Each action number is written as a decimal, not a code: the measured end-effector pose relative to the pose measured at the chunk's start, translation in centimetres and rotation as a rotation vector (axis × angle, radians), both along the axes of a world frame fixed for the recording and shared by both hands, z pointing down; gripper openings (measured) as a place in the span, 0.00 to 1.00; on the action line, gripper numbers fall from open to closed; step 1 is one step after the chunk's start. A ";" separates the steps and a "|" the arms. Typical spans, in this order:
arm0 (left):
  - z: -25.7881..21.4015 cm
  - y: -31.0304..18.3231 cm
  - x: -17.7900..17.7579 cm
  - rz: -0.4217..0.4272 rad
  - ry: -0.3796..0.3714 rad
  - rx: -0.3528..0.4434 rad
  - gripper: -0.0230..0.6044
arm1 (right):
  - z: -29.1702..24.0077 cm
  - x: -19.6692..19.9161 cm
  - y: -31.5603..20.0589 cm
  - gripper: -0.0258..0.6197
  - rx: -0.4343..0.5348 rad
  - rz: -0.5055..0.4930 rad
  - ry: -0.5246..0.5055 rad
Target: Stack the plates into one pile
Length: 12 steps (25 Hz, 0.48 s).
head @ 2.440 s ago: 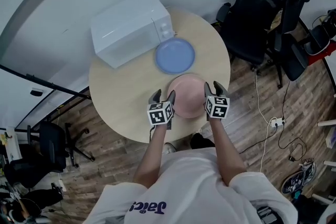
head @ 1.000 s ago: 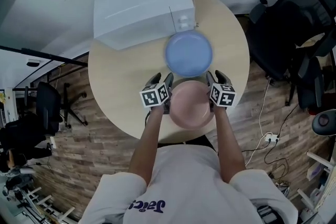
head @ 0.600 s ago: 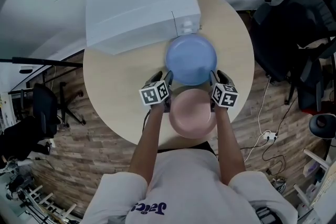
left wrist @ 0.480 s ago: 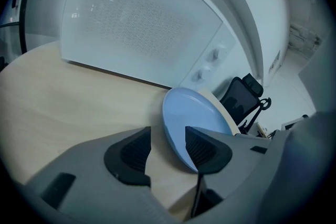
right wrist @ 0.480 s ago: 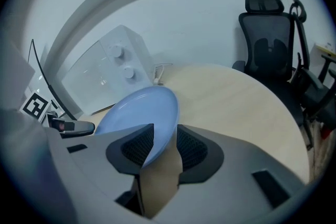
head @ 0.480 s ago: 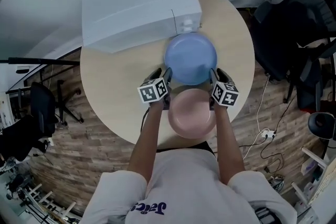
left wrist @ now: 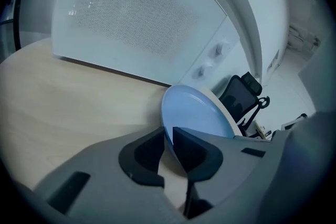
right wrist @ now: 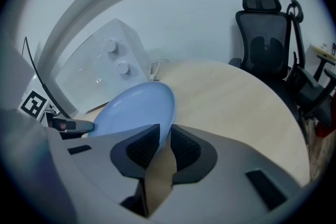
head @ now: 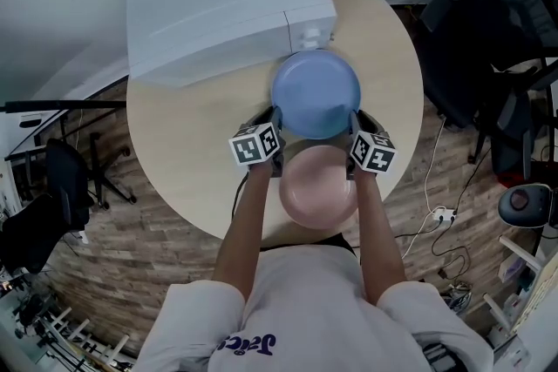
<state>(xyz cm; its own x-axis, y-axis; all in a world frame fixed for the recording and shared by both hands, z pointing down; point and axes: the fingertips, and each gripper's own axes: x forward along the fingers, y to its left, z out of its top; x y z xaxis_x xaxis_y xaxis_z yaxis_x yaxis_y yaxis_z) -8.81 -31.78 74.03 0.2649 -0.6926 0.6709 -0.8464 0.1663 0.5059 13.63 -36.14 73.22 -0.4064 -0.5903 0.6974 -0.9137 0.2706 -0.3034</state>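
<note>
The blue plate (head: 316,96) was pinched at two edges.
In the head view, this smooth round dish was seen on the pale wooden table (head: 183,144), between a boxy white microwave (head: 218,4) and a pink plate (head: 319,187). In the left gripper view, the jaws of the left gripper (left wrist: 168,136), just narrowed, were clamped on its thin rim. In the right gripper view, the right gripper (right wrist: 164,136) was likewise closed on the opposite rim.

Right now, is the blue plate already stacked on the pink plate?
No: the blue plate is beyond the pink plate, by the microwave, not on top of it.
</note>
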 end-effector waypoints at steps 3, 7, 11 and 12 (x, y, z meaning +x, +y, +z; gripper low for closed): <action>0.0 0.1 0.1 0.008 -0.030 -0.009 0.12 | 0.0 0.0 0.3 0.15 0.000 -0.001 -0.005; -0.3 0.7 0.0 0.016 -0.044 -0.018 0.11 | -0.3 0.1 1.2 0.14 -0.007 0.012 -0.009; -1.2 1.4 -0.2 0.005 -0.052 -0.007 0.11 | -1.1 -0.1 2.1 0.14 0.010 0.008 -0.012; -1.5 1.7 -0.1 -0.001 -0.048 -0.003 0.11 | -1.4 -0.1 2.4 0.14 0.018 0.007 -0.014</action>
